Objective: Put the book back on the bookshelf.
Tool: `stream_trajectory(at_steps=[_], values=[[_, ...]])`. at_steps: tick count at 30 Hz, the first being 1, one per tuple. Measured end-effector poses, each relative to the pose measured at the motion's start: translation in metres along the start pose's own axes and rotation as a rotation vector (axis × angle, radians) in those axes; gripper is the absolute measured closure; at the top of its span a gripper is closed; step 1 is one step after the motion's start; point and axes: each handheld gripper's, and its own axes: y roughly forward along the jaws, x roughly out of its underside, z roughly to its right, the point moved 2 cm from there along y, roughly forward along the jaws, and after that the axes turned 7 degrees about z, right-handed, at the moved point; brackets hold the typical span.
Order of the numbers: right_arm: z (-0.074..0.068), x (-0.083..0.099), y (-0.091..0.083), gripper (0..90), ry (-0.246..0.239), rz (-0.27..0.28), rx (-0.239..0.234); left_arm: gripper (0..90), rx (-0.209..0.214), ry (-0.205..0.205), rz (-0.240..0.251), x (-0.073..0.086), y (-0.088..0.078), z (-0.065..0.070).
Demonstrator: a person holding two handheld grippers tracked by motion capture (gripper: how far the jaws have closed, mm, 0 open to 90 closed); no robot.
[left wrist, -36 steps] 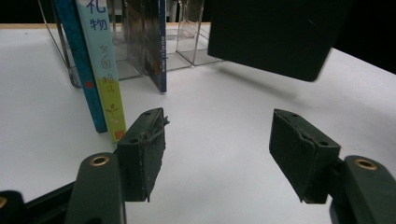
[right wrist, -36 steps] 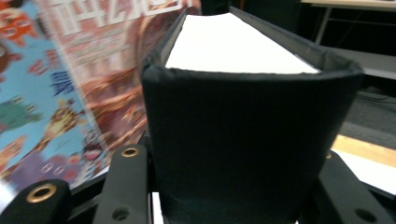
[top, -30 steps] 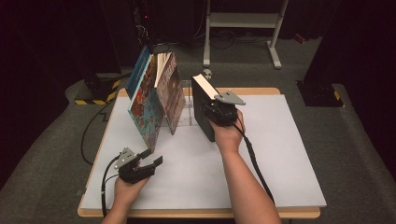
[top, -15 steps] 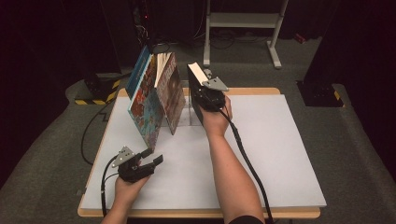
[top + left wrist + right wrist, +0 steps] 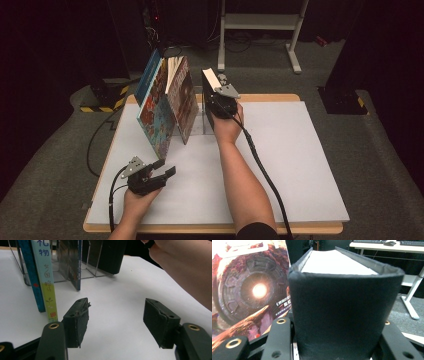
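A thick black book [image 5: 210, 84] with white pages stands upright at the right end of a clear rack [image 5: 199, 117], and my right gripper [image 5: 216, 106] is shut on its spine. In the right gripper view the black book [image 5: 342, 310] sits between both jaws of the right gripper [image 5: 337, 350]. Beside it in the rack lean colourful books [image 5: 167, 107]. At the front left of the table my left gripper [image 5: 165, 168] rests open, holding nothing. The left gripper [image 5: 116, 307] faces the rack [image 5: 92, 267] and the black book [image 5: 110, 255].
The white table top [image 5: 300, 165] has bare room to the right and front. A pale blue and green spine [image 5: 46, 277] stands nearest the left gripper. The right forearm [image 5: 185, 272] crosses the middle of the table. A white desk frame [image 5: 260, 22] stands behind on the grey carpet.
The right hand has carried the black book away from the person and slightly left, up to the rack's right end. The left gripper has stayed where it was.
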Motion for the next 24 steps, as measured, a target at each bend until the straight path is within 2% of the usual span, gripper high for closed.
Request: stream_trajectory(at_steps=[4,6,9,12,16,19,24], values=[[-0.001,0.005,-0.006,52.0,0.004,-0.002,-0.002,37.2,0.0,0.002,-0.007,0.001,0.001,0.001],[-0.002,0.008,-0.01,51.1,-0.004,-0.018,-0.01,37.2,-0.001,0.018,-0.008,0.001,0.001,0.002],[0.001,0.007,-0.018,47.7,0.007,-0.023,-0.052,37.4,0.0,0.009,-0.006,0.001,0.001,0.002],[0.006,0.007,-0.031,44.2,0.018,-0.044,-0.103,37.4,0.005,0.021,-0.017,0.002,0.002,0.004],[0.014,0.01,-0.046,48.5,0.039,-0.081,-0.154,37.2,0.007,0.017,-0.028,0.003,0.004,0.005],[0.017,0.009,-0.047,49.6,0.042,-0.097,-0.174,37.1,0.006,0.02,-0.03,0.003,0.004,0.005],[0.013,0.007,-0.044,49.2,0.048,-0.1,-0.174,37.1,0.001,0.022,-0.03,0.003,0.004,0.005]])
